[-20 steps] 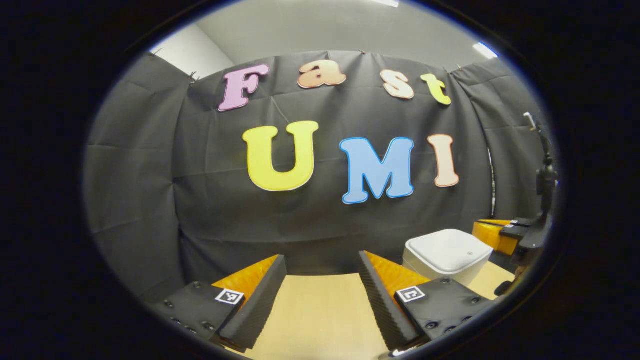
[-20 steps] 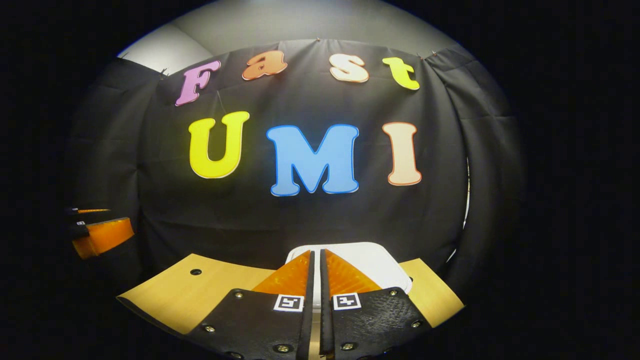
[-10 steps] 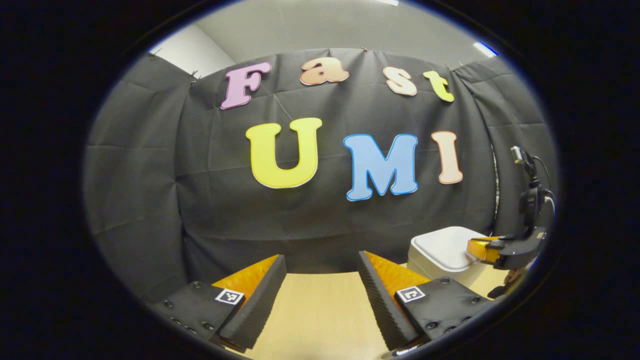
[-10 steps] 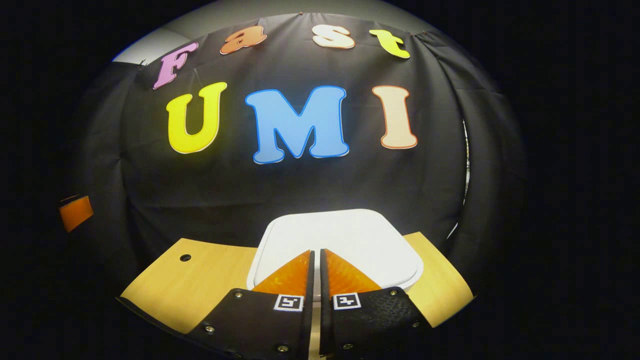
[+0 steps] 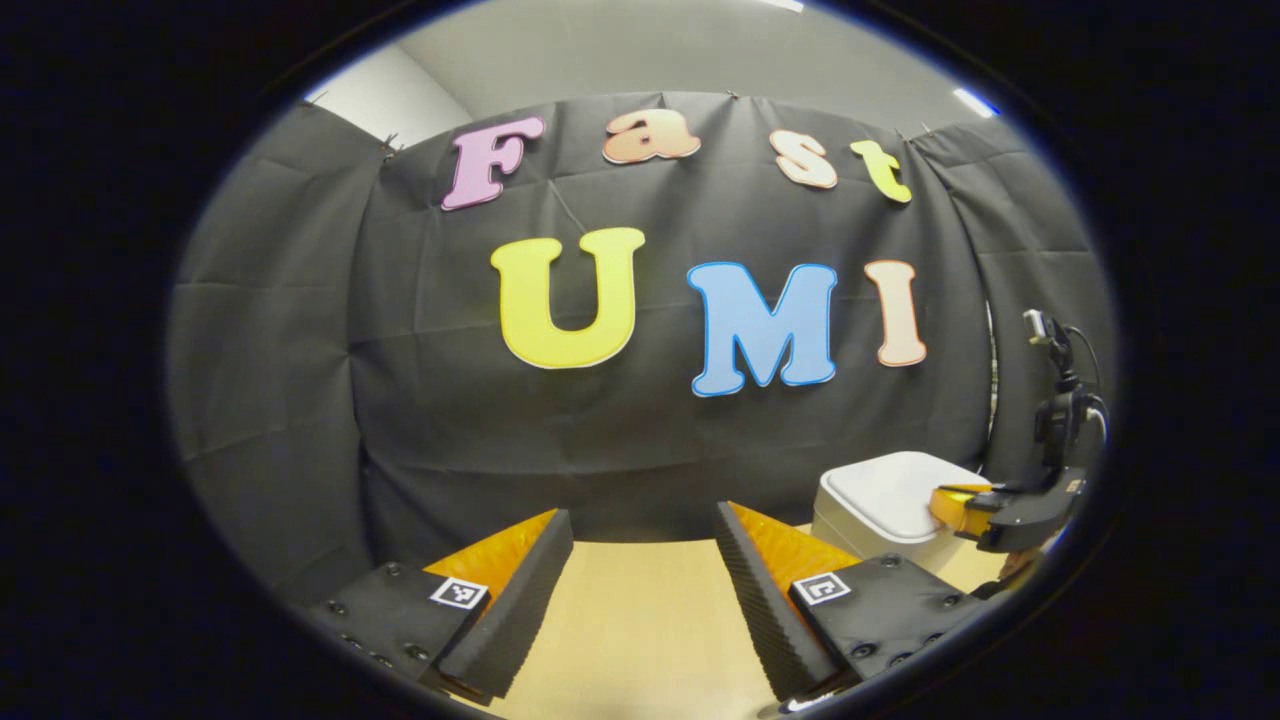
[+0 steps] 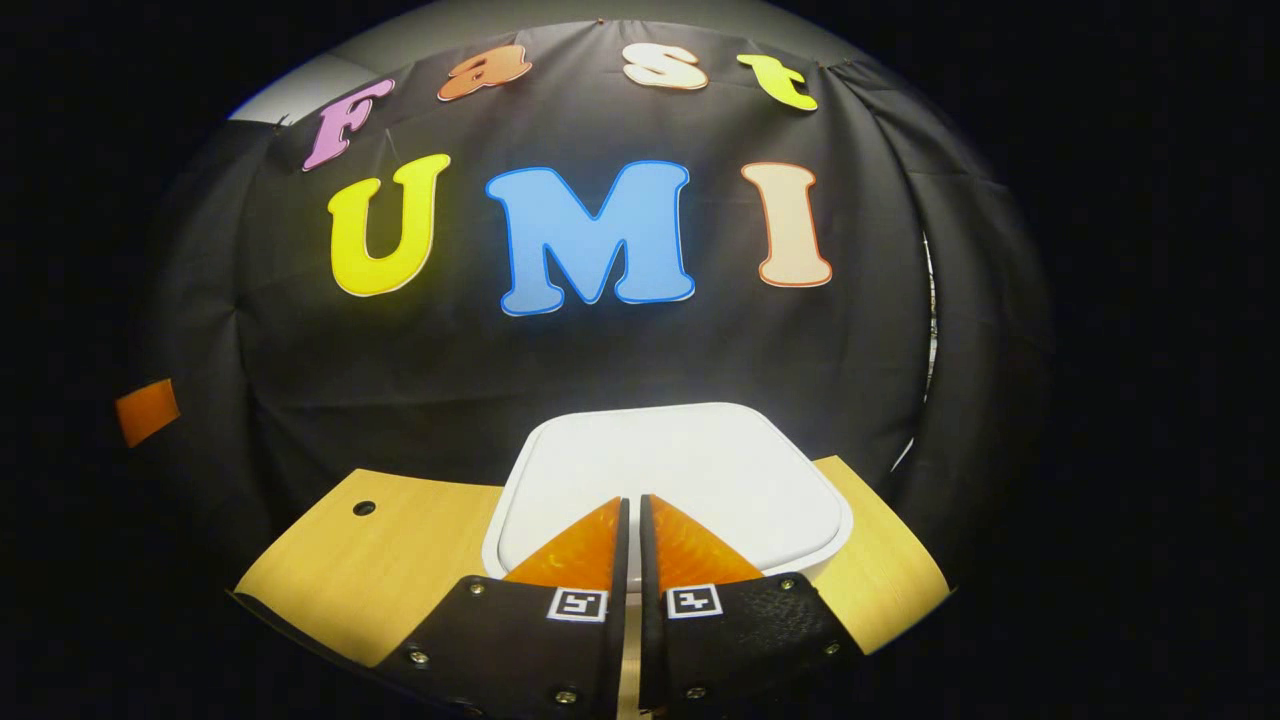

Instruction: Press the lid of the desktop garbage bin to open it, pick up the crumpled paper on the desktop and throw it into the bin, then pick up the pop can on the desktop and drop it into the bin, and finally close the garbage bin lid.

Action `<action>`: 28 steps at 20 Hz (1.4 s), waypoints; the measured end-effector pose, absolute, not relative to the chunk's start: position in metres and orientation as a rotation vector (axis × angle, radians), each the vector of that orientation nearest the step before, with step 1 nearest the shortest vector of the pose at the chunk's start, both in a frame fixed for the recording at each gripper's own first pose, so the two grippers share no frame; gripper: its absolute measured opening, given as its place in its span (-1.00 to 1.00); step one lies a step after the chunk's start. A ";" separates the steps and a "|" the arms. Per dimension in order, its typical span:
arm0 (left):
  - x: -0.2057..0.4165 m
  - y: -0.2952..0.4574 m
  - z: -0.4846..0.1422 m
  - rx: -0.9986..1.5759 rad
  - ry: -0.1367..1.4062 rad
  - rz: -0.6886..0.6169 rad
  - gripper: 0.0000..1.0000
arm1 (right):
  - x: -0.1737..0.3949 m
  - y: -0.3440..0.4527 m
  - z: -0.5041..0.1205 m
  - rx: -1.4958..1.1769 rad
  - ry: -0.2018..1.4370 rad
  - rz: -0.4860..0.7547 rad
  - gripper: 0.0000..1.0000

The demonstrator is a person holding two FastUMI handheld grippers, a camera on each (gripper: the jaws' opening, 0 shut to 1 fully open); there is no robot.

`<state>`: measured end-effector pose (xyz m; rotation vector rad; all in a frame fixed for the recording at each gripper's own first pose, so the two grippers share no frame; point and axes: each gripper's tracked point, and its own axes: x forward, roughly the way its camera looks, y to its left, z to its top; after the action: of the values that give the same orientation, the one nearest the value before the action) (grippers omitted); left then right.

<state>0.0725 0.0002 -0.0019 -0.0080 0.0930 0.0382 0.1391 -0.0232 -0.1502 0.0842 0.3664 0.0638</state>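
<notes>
Right tool (image 6: 630, 505) has its fingers closed together with just a thin slit between them, holding nothing. Tips sit over the near edge of the bin lid (image 6: 680, 465), pointing straight across it toward the far wall; whether they actually touch it I can't tell. Lid is flat and shut, dead ahead and just below the tips, so the press is a short push down, no sideways correction needed. Bin stands on the counter (image 6: 400, 540).

Left tool (image 5: 640, 560) is spread wide and empty, over bare counter. From it the bin (image 5: 880, 500) lies well off to the right and ahead, with the right tool (image 5: 975, 505) at the lid's edge. Right tool is clearly nearer. Paper and can: not located.
</notes>
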 end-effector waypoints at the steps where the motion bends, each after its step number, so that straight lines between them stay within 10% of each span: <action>1: 0.073 -0.001 -0.003 -0.011 0.096 0.036 0.91 | 0.138 -0.023 -0.151 0.087 0.361 0.062 -0.85; 28: 0.059 -0.002 -0.010 -0.041 0.106 0.017 0.90 | 0.141 -0.043 -0.107 0.141 0.280 0.020 -0.87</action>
<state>0.0590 -0.0022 -0.0097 -0.0411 0.1059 0.0173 0.1410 -0.0427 -0.1065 0.1410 0.2796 0.0196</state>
